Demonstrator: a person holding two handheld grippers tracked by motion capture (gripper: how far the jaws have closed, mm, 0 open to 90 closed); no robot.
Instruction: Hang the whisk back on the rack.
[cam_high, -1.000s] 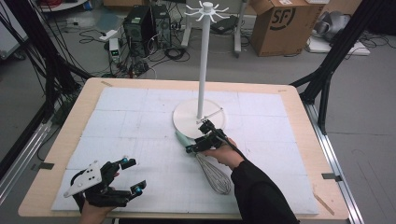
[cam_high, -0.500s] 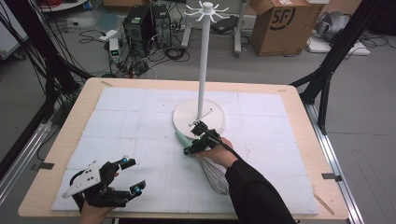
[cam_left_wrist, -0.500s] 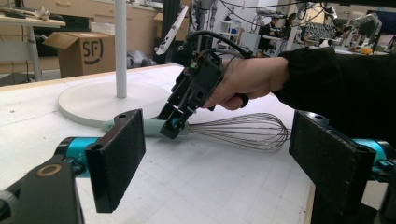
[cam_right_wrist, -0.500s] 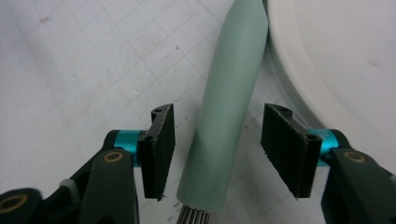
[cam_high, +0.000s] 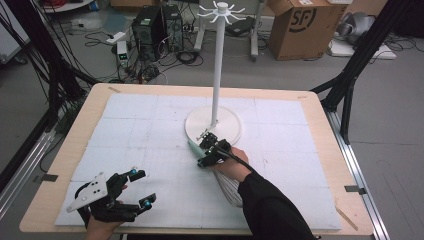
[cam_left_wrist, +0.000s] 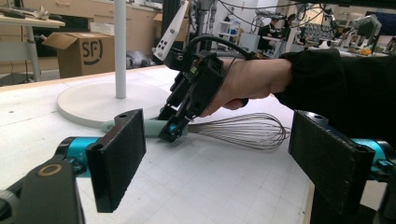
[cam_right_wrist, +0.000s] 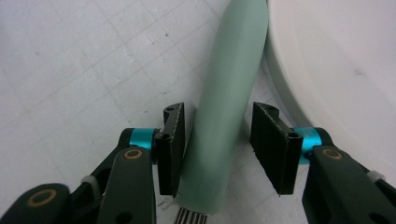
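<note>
- Whisk (cam_high: 223, 181) lies flat on the white gridded mat (cam_high: 150, 130) covering the table (cam_high: 85, 107); pale green handle (cam_right_wrist: 227, 107) points toward the white stand, wire loops (cam_left_wrist: 243, 130) point back toward the person.
- Handle tip sits just beside the rim of the round stand base (cam_high: 227, 122); in the right gripper view the base edge curves along the handle's far side, and I cannot tell whether they touch.
- Right gripper (cam_high: 204, 151) is down over the handle, near the end where the wires begin. Its jaws have just been closing with the handle between them.
- Right gripper view: one pad (cam_right_wrist: 172, 144) is at the handle's side, looks in contact; the other pad (cam_right_wrist: 271, 144) is apart from it with a sliver of mat showing. Not yet clamped; the whisk rests on the mat.
- Left gripper view: right gripper (cam_left_wrist: 180, 128) tilted downward, hand wrapped round its body, dark sleeve (cam_left_wrist: 336, 79) behind.
- Left gripper (cam_high: 141, 189) at the near left corner of the mat, well apart from the whisk, jaws spread wide, nothing between them; grey three-cornered plate (cam_high: 90, 192) on top.
- White pole (cam_high: 216, 70) rises upright from the base to a ring of hooks (cam_high: 220, 11).
- Cardboard box (cam_high: 300, 25) on the floor beyond the table.
</note>
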